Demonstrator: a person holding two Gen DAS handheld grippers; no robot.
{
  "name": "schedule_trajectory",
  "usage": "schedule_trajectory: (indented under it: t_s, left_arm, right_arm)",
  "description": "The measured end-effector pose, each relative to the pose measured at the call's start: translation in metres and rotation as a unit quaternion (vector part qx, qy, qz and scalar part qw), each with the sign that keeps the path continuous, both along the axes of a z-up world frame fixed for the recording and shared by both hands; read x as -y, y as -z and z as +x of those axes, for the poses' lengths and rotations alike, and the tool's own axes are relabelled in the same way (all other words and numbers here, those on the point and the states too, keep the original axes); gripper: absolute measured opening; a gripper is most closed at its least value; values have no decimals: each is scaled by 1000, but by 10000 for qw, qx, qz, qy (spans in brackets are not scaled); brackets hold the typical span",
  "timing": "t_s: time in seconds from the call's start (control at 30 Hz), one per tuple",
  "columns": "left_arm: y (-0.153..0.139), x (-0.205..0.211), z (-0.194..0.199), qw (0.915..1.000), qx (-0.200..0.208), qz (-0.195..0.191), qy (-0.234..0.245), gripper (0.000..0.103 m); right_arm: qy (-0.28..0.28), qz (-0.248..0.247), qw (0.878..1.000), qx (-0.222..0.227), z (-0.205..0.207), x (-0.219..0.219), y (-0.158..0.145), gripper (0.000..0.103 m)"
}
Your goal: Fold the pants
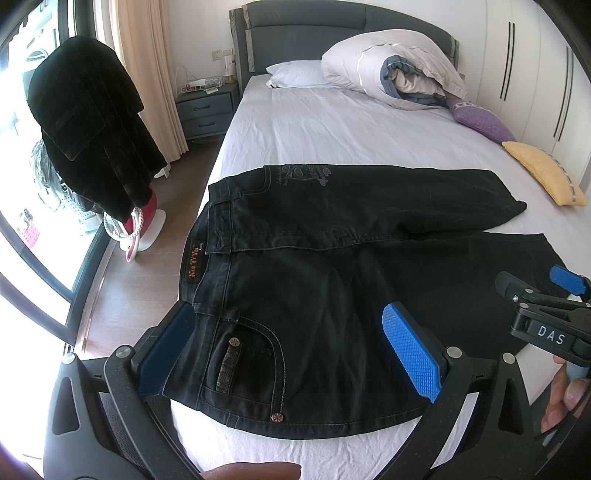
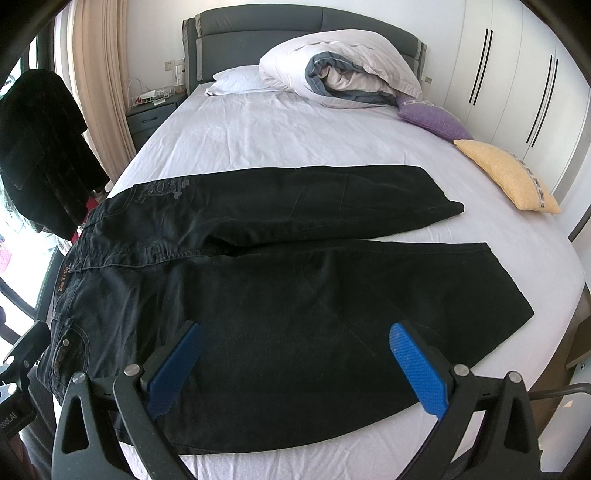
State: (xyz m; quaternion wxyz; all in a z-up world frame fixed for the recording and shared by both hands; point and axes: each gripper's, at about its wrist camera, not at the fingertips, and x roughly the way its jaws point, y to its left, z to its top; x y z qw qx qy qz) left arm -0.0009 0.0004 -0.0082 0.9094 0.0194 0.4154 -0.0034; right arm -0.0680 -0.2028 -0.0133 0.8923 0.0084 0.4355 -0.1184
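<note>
Pants (image 2: 280,280) flat on bed (image 2: 295,125), L tongs (image 1: 291,354) & R tongs (image 2: 295,365) wide apart, empty.

A home bedroom: a made bed (image 2: 295,122) with padded headboard (image 2: 295,29), pillows (image 2: 236,79), nightstand (image 1: 207,110) and wardrobe doors (image 2: 517,74).

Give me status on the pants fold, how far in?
Done: black pants lie spread flat across the bed, legs apart in a V. In hand: nothing; left claw hovers open at the waist pocket, right claw open over the near leg. Left: every fold, starting with laying one leg over the other.
</note>
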Motion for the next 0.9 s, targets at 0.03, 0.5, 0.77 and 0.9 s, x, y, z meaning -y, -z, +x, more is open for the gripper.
schedule_trajectory:
  t_s: [0.03, 0.5, 0.77, 0.9]
  left_arm:
    - [0, 0, 0, 10000, -2, 0, 1, 103]
    - [13, -10, 14, 9998, -100, -173, 57, 103]
    - [22, -32, 74, 9970, -369, -638, 250, 103]
    - [25, -36, 127, 9913, -552, -927, 759, 103]
  right_arm:
    - [2, 1, 10000, -1, 0, 0, 0, 103]
    - [-102, 79, 9999, -72, -1, -3, 16, 103]
    - [-682, 799, 9936, -421, 34, 15, 25, 103]
    - [-1170, 1155, 9858, -326, 69, 29, 11, 103]
